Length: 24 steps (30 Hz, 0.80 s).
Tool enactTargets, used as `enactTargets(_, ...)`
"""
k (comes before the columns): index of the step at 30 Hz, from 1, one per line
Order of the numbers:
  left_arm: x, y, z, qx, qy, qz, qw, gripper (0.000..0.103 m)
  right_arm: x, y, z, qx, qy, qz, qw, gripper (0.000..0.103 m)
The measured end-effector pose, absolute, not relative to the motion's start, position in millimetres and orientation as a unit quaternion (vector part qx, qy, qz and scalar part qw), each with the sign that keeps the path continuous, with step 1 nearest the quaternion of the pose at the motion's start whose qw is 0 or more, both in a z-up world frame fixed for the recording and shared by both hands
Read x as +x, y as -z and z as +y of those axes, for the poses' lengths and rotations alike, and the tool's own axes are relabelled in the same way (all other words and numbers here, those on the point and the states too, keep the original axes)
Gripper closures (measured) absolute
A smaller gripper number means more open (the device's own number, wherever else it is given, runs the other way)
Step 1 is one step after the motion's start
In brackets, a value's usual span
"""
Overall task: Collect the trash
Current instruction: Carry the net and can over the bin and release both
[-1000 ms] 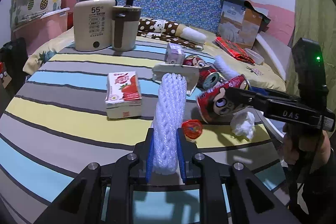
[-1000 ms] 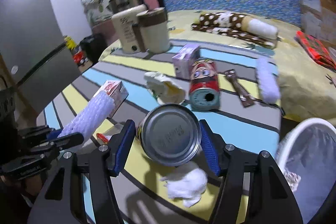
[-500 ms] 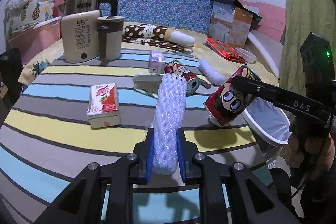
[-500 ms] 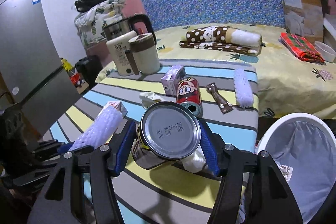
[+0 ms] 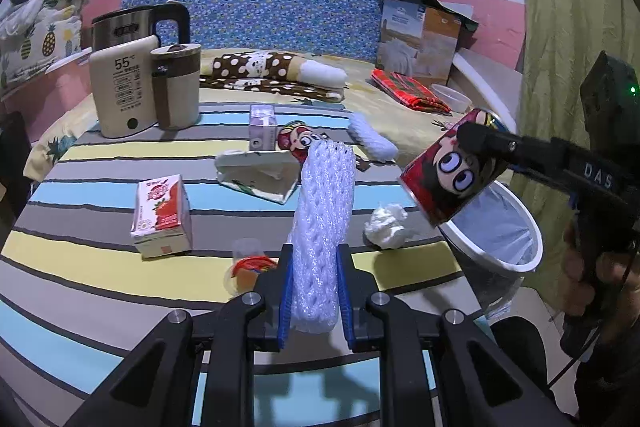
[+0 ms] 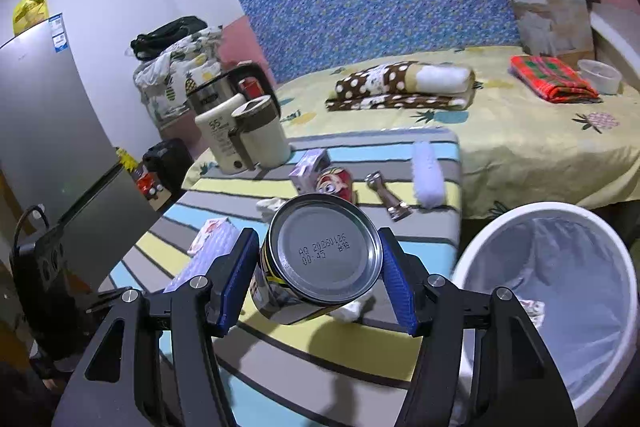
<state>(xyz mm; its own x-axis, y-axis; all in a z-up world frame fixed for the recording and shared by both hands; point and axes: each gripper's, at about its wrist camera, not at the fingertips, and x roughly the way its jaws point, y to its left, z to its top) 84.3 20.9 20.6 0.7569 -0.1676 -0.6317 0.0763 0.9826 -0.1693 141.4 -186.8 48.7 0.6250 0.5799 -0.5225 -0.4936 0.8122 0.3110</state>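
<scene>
My left gripper (image 5: 313,291) is shut on a white foam net sleeve (image 5: 324,219) that stands up above the striped table (image 5: 100,267). My right gripper (image 6: 318,283) is shut on a red cartoon can (image 6: 320,263), its silver base toward the camera. In the left wrist view that can (image 5: 452,175) hangs tilted over the rim of the white lined bin (image 5: 500,227) at the table's right edge. The bin (image 6: 560,291) gapes to the right of the can in the right wrist view.
On the table lie a strawberry milk carton (image 5: 162,215), a crumpled tissue (image 5: 386,221), a small jelly cup (image 5: 248,263), a torn paper box (image 5: 260,175), a purple carton (image 5: 263,127), a second can (image 5: 298,143) and another foam sleeve (image 5: 370,141). A kettle (image 5: 136,67) stands far left.
Both grippers have lifted and drawn back from the table. The right one has carried the red can up off the cloth and rightward to above the bin's rim.
</scene>
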Motion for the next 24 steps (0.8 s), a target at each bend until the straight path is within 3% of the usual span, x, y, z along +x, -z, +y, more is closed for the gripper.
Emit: enactTargets(24, 120.9, -15.3, -89.0, -0.015, 0.172, 0.361, 0.917, 0.083, 123.3, -33.8, -287.7, 0.083, -0.141, 0.321, 0.933, 0.042)
